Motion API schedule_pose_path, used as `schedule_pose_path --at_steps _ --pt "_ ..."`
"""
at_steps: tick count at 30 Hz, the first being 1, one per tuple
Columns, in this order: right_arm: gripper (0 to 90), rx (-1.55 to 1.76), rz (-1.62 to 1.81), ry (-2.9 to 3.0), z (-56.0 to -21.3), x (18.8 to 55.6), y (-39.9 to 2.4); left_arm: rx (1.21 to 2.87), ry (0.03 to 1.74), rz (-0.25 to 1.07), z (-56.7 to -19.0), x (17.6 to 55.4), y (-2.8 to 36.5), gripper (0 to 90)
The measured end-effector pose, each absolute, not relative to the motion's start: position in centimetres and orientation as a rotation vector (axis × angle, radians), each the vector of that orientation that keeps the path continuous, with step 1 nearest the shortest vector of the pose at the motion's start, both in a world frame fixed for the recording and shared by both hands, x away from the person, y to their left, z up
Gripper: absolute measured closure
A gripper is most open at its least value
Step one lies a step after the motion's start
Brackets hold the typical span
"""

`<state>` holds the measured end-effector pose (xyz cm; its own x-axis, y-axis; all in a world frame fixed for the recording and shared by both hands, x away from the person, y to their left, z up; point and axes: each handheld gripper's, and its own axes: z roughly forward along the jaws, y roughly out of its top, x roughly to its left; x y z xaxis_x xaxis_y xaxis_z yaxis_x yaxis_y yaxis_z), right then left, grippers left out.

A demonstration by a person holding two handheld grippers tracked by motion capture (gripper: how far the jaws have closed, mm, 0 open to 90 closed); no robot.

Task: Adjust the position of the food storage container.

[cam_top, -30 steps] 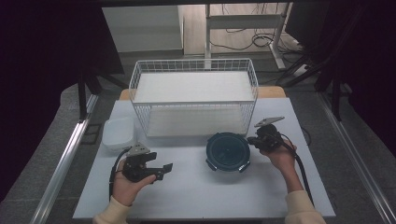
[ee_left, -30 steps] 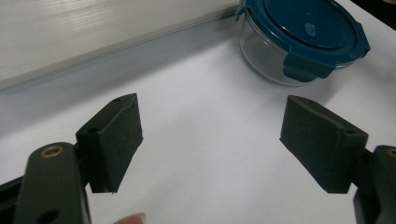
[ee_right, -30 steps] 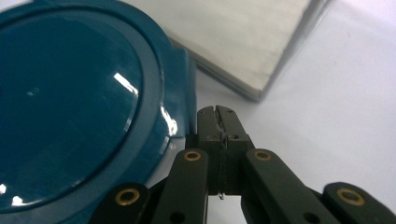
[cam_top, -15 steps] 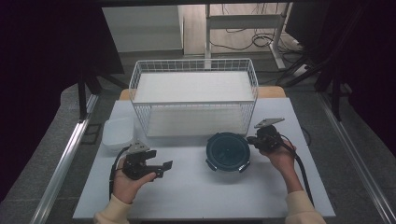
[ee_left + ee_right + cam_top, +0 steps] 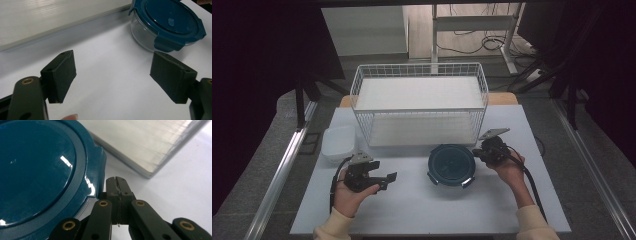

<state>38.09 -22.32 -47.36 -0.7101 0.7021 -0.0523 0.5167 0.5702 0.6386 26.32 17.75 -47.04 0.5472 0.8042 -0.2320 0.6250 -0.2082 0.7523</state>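
Practically nothing has shifted: right gripper (image 5: 117, 182) stays clenched empty beside the lid's (image 5: 451, 162) clip; left gripper (image 5: 112, 75) released, idle.

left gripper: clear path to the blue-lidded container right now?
Probably yes. The left gripper is open and aimed toward the blue-lidded container, with only bare white table between them. The right gripper, shut, sits at the container's far side.
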Motion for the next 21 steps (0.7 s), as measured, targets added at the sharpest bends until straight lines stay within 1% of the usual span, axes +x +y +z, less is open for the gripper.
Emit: schedule_pose_path --at_steps 21 --pt "89.6 0.939 0.808 2.560 -47.2 35.6 -18.8 1.927 1.164 0.265 -47.3 26.5 17.7 20.2"
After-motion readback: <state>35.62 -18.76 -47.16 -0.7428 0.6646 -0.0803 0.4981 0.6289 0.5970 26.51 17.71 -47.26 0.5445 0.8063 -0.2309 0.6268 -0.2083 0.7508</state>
